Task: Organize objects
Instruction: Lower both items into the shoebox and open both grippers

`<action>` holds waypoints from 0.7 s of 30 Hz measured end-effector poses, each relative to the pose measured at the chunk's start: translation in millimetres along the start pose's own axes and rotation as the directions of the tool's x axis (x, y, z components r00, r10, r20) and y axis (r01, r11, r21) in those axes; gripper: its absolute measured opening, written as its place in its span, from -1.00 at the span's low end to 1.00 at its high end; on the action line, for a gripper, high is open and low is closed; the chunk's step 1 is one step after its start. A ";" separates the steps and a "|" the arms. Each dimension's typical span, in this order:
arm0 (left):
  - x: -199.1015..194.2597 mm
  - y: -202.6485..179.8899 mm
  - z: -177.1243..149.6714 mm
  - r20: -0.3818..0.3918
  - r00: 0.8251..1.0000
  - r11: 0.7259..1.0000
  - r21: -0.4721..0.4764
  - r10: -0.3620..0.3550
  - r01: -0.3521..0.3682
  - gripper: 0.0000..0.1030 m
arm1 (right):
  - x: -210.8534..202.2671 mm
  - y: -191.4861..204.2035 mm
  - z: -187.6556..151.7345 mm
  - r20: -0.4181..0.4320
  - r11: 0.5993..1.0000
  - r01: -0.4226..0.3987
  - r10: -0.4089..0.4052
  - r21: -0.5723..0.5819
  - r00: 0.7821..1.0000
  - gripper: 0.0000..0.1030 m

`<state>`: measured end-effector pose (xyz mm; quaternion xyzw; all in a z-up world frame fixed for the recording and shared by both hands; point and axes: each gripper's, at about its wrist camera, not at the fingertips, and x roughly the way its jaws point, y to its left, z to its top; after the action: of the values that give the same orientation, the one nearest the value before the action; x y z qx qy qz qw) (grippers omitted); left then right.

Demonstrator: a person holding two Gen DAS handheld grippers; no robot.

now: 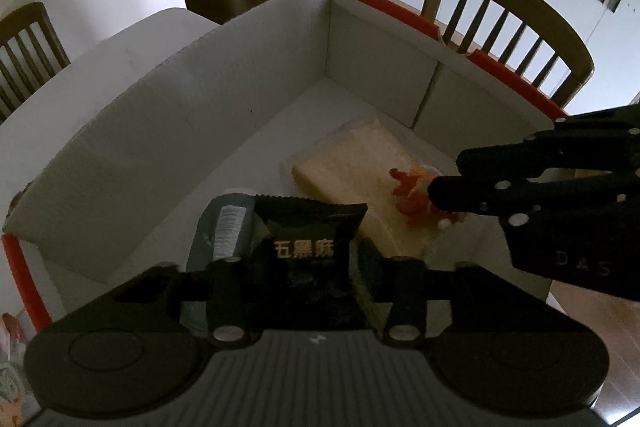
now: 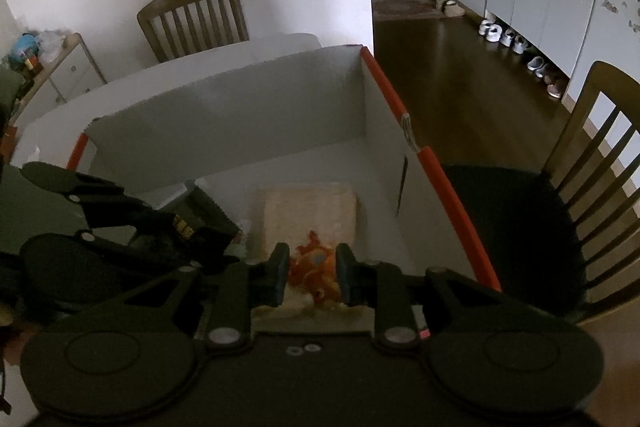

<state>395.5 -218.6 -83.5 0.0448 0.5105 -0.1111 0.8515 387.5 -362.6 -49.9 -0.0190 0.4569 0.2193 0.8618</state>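
Left tool [image 1: 308, 267]: jaws apart, black snack packet [image 1: 310, 247] lying between them inside the box [image 1: 200, 115], near its left wall. Right tool [image 2: 312, 273]: clamped on an orange toy [image 2: 314, 267], over the pale packet [image 2: 310, 211] mid-floor.

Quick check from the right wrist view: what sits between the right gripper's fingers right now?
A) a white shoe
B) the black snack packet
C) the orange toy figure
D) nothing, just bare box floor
C: the orange toy figure sits between the right gripper fingers, over the pale wrapped block inside the white box; the black snack packet is at the left gripper.
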 end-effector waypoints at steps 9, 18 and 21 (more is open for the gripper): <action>-22.4 4.8 -7.3 0.068 0.998 0.999 -0.052 -0.012 0.016 0.21 | -20.6 4.1 -1.2 0.019 1.000 -0.009 0.009 -0.001 1.000 -0.40; -65.0 11.0 -19.3 0.165 0.986 0.996 -0.079 -0.021 0.034 0.21 | -53.1 20.7 -2.4 0.074 0.999 -0.023 0.025 -0.026 0.997 -0.23; -78.9 13.5 -23.7 0.193 0.981 0.995 -0.089 -0.024 0.042 0.21 | -61.5 28.3 -3.1 0.084 0.999 -0.028 0.031 -0.035 0.996 -0.17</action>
<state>342.5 -189.7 -25.9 -0.0139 0.4312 -0.1052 0.8960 344.0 -360.0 2.0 -0.0176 0.4164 0.2402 0.8767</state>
